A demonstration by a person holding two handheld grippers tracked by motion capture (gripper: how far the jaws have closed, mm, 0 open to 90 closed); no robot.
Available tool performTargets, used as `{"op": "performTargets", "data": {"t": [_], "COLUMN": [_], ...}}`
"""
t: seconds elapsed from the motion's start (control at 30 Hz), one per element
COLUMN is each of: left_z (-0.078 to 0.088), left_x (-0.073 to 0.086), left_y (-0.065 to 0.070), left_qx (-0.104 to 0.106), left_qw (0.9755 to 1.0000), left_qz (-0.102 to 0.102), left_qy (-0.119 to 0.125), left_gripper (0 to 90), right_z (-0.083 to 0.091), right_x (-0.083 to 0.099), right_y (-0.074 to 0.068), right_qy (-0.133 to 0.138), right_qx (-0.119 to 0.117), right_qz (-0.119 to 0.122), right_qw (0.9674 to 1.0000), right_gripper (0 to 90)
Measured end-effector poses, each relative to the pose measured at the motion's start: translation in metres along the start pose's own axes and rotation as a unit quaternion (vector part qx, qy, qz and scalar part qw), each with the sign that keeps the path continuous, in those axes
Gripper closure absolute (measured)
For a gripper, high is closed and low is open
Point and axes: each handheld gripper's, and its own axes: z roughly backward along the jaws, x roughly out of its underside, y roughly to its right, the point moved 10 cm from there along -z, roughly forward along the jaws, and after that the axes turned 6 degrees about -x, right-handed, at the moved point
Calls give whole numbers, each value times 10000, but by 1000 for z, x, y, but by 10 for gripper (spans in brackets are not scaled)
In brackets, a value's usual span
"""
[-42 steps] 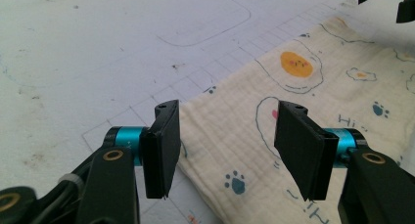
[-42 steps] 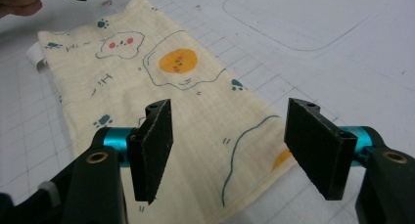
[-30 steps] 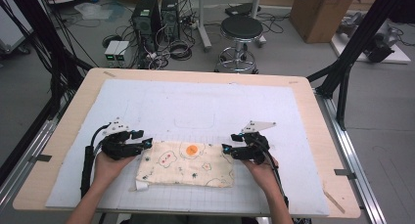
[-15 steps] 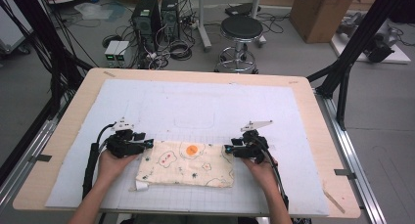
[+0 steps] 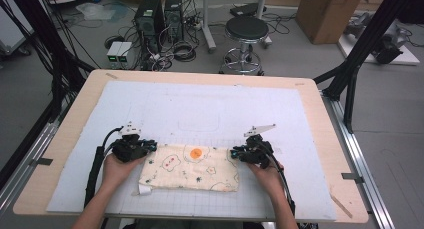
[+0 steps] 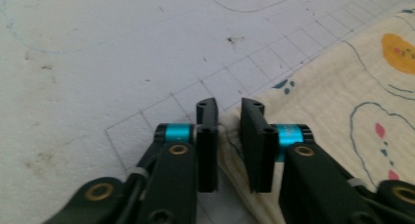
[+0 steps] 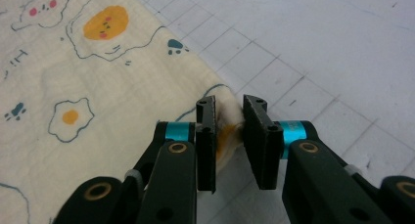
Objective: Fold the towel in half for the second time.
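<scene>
A cream cloth [image 5: 190, 166] printed with fried eggs and paw marks lies flat on the white gridded mat [image 5: 200, 109] near the table's front edge. My left gripper [image 5: 150, 148] sits at the cloth's far left corner. In the left gripper view its jaws [image 6: 229, 106] have just been closing and now pinch the cloth's edge [image 6: 342, 87] between them. My right gripper [image 5: 234, 154] is at the far right corner. Its jaws [image 7: 230, 104] have also just been closing, and the corner of the cloth [image 7: 98, 87] is bunched up between the pads.
The mat covers most of a wooden table [image 5: 325, 114], with open mat beyond the cloth. A stool [image 5: 247, 29], computer towers [image 5: 155, 14] and a cardboard box [image 5: 330, 11] stand on the floor behind. Black frame posts rise at both sides.
Both grippers' jaws have narrowed onto the cloth's far corners. The hands have barely shifted, and the cloth lies where it was.
</scene>
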Motion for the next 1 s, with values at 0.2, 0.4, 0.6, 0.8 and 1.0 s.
{"op": "performTargets", "data": {"t": [0.2, 0.4, 0.6, 0.8, 1.0], "left_z": [3, 6, 8, 9, 3], "left_x": [-1, -4, -10, -19, -33], "left_y": [1, 1, 1, -8, -15], "left_qx": [108, 131, 273, 300, 206], "left_qw": [9999, 9997, 9986, 9968, 9965], "left_qz": [98, 149, 326, 586, 655], "left_qy": [69, 172, 306, 453, 470], "left_gripper": [831, 833, 835, 841, 844], "right_z": [2, 6, 11, 15, 18], "right_x": [1, -4, -5, -16, -30], "right_y": [-1, -4, -1, 7, 16], "right_qy": [88, 241, 223, 355, 556], "right_qx": [-212, -169, -262, -298, -222], "right_qz": [-94, -36, -38, -53, -97], "right_qw": [9997, 9996, 9994, 9989, 9982], "right_gripper": [817, 824, 825, 826, 828]}}
